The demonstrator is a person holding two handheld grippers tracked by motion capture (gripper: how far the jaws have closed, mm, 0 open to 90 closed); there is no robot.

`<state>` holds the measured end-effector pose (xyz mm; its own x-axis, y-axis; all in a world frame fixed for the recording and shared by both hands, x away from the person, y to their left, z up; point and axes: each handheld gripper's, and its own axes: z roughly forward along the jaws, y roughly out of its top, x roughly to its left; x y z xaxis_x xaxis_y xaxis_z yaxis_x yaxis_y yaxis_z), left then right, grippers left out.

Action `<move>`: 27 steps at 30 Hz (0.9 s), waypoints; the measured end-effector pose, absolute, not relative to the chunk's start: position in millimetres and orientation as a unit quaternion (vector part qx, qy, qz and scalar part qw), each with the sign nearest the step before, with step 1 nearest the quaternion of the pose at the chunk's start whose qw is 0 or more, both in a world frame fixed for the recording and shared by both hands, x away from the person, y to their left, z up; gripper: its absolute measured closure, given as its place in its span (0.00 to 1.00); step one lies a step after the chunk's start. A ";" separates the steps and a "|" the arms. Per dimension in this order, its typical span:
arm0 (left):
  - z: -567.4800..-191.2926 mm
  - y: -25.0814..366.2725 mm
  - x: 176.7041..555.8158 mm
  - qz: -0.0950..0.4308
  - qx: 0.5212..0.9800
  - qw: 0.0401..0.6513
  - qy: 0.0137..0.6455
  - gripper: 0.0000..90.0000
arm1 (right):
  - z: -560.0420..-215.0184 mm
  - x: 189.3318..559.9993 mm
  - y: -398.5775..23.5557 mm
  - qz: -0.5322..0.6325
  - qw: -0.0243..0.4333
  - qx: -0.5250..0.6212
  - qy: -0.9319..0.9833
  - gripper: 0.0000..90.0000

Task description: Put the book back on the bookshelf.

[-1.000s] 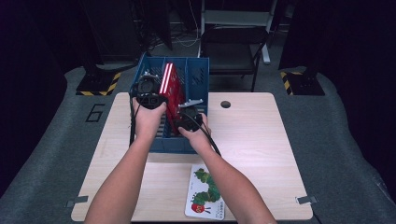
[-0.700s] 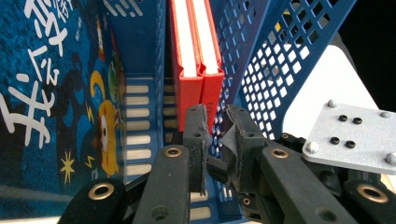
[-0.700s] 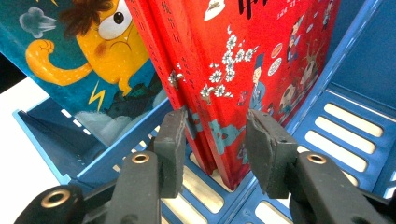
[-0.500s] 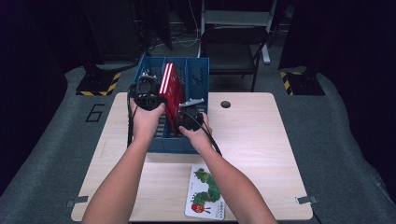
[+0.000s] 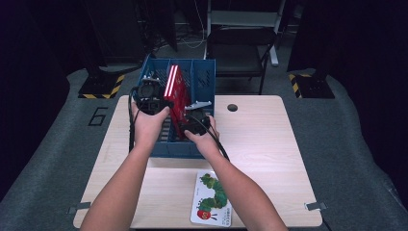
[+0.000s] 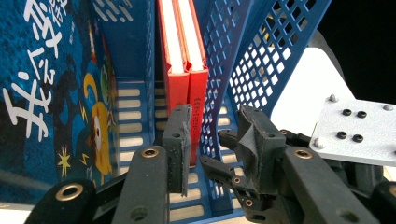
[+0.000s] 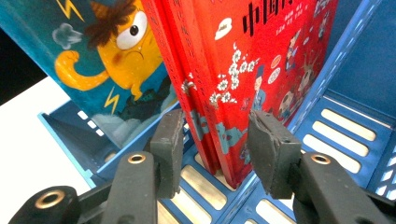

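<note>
Two red books (image 7: 243, 70) — white-paged, upright, probably hardcovers.

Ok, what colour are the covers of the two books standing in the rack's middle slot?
Red books, with small white blossoms and figures; clearest in the right gripper view.

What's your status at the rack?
Left gripper fingers just opening, off the red books. Right gripper open, straddling the books' lower edge. Books upright in blue rack. Rack's mesh divider sits between left fingers.
</note>
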<state>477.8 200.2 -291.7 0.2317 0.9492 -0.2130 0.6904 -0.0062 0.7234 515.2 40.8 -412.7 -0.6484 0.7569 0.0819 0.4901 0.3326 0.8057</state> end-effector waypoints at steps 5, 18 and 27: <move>-291.3 202.0 475.1 0.167 0.691 0.380 0.592 0.70 | -410.0 513.0 39.4 0.425 0.152 0.396 0.800 0.60; -294.5 199.1 466.2 0.161 0.702 0.393 0.572 0.59 | -399.6 503.3 31.3 0.439 0.153 0.391 0.794 0.54; -298.1 193.6 461.9 0.155 0.700 0.409 0.564 0.54 | -394.3 490.1 23.4 0.451 0.156 0.383 0.791 0.50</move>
